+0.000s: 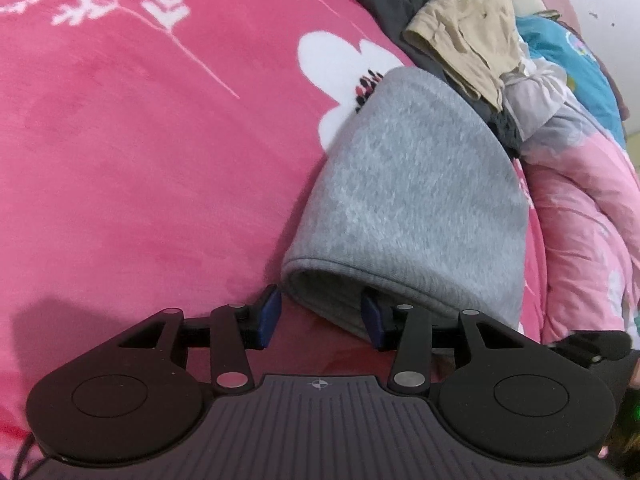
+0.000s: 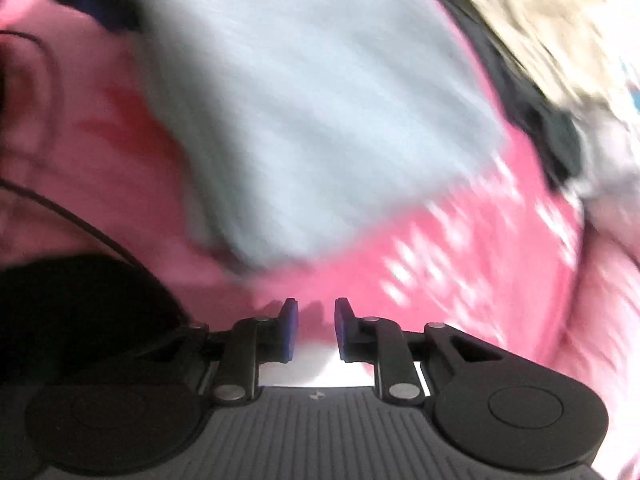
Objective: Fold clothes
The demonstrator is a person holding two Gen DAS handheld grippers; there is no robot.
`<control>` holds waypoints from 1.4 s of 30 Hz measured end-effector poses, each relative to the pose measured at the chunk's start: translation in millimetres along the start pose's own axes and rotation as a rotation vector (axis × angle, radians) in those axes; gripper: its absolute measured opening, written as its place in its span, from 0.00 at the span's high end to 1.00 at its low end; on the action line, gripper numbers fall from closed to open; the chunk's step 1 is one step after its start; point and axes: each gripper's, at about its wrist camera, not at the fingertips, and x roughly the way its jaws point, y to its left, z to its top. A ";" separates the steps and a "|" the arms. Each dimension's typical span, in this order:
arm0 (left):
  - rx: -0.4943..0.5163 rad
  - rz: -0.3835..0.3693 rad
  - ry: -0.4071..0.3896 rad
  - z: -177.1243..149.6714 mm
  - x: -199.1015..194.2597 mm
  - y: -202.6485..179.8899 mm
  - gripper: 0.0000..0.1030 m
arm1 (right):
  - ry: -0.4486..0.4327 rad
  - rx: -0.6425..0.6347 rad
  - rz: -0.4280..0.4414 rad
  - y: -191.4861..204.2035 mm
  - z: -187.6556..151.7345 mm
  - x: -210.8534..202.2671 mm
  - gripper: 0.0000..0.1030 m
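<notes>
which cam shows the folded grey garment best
The left wrist view: the grey garment is sharp, with its folded edge lying between the open left gripper fingers. The right wrist view shows it only as a motion-blurred pale patch.

Home bedroom: the work surface was a bed covered by a pink floral fleece blanket (image 1: 140, 140), with a heap of unsorted clothes (image 1: 472, 40) and a pale pink quilt (image 1: 592, 220) alongside.

Both wrist views look closely down at the grey garment (image 1: 412, 200).
</notes>
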 end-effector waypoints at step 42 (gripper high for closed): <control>0.422 0.457 0.116 11.1 79.8 -158.3 0.45 | -0.494 0.727 0.388 -107.4 61.3 27.2 0.79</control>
